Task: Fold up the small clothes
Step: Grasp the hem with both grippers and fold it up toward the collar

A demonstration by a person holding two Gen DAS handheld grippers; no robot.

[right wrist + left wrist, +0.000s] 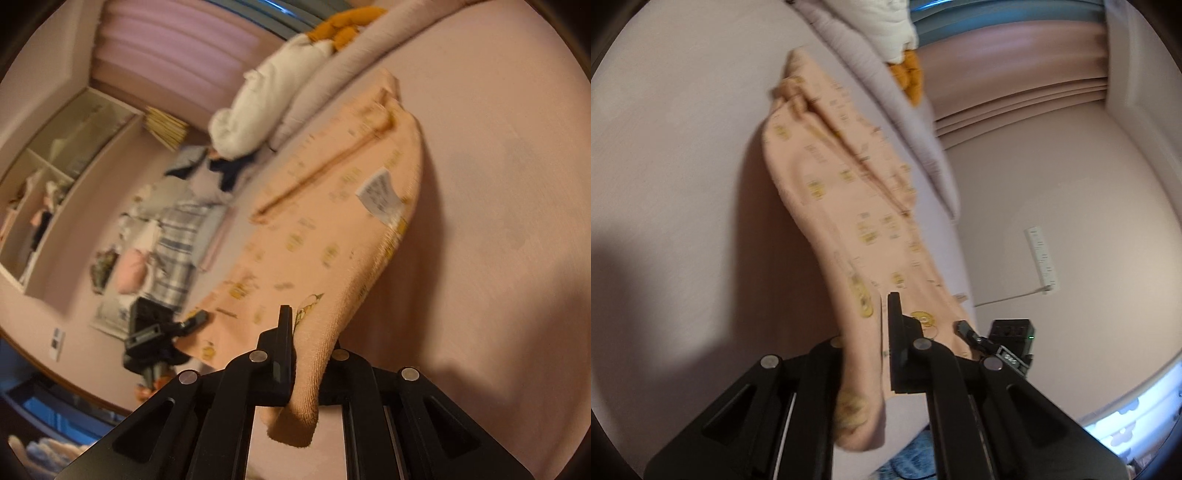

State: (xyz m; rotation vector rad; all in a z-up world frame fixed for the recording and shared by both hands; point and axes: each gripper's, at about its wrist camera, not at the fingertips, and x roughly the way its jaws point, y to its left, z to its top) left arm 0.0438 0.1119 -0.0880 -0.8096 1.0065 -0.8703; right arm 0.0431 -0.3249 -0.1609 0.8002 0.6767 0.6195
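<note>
Peach printed garment (849,206) stretched lengthwise away toward the pillow (905,122), near edge pinched by left gripper (875,332) and right gripper (306,354), each clamped on cloth.

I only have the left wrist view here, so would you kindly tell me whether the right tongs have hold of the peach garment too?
Observer: Yes. The right tongs are shut on an edge of the peach garment, which droops out below them.
Operator: Thank you. Is any label showing on it?
Observer: A white care tag lies on the cloth near its right-hand edge.
Operator: And what lies beyond the bed on that side?
Observer: A striped cloth in a heap of other clothes, and open shelves against the wall.
</note>
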